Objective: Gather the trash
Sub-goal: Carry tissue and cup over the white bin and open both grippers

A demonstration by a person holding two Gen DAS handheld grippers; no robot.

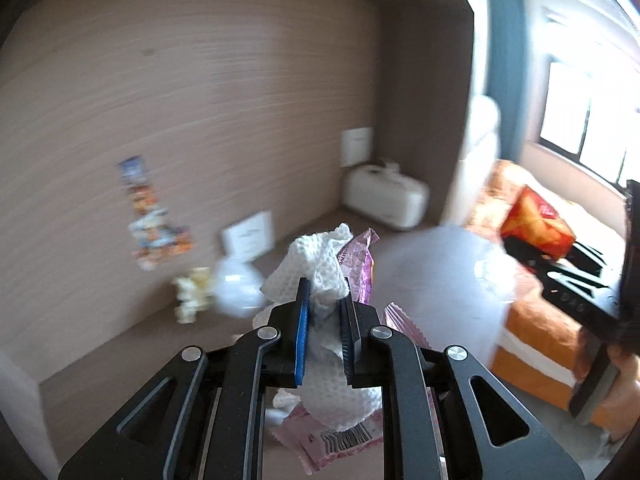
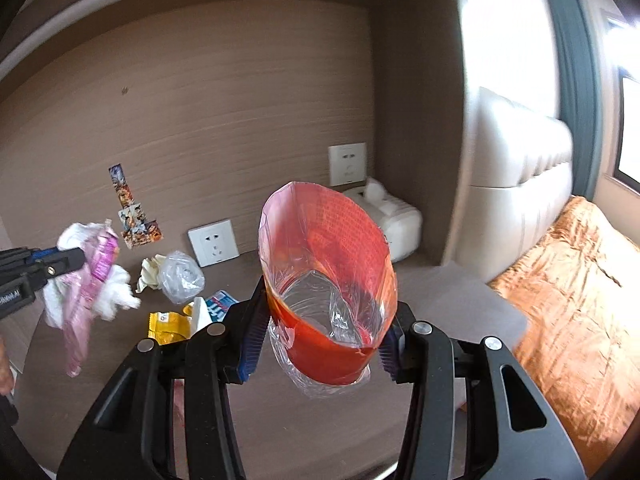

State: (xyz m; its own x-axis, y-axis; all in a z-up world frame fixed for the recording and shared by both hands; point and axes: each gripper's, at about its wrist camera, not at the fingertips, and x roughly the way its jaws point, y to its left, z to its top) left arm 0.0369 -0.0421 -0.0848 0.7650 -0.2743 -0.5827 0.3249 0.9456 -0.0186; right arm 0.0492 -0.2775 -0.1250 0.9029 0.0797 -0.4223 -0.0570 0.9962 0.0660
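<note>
My left gripper (image 1: pixel 325 300) is shut on a bundle of white tissue (image 1: pixel 316 264) and a pink wrapper (image 1: pixel 360 264), held up above the brown desk (image 1: pixel 432 280). In the right wrist view that left gripper (image 2: pixel 80 258) hangs at the far left, its tissue-and-wrapper bundle (image 2: pixel 92 284) dangling. My right gripper (image 2: pixel 326 308) is shut on a small orange-red bin (image 2: pixel 328 248) lined with a clear bag, mouth tilted toward the camera. That bin (image 1: pixel 536 228) shows at the right of the left wrist view. On the desk lie crumpled clear plastic (image 2: pixel 182 276), cream paper (image 2: pixel 150 274), a yellow wrapper (image 2: pixel 168 326) and a blue-white packet (image 2: pixel 220 304).
A white tissue box (image 2: pixel 396 220) stands in the back corner by a wall socket (image 2: pixel 347 164); another socket (image 2: pixel 214 242) and stickers (image 2: pixel 132 216) are on the wooden back wall. A bed with an orange cover (image 2: pixel 580 280) and cream headboard (image 2: pixel 520 168) lies to the right.
</note>
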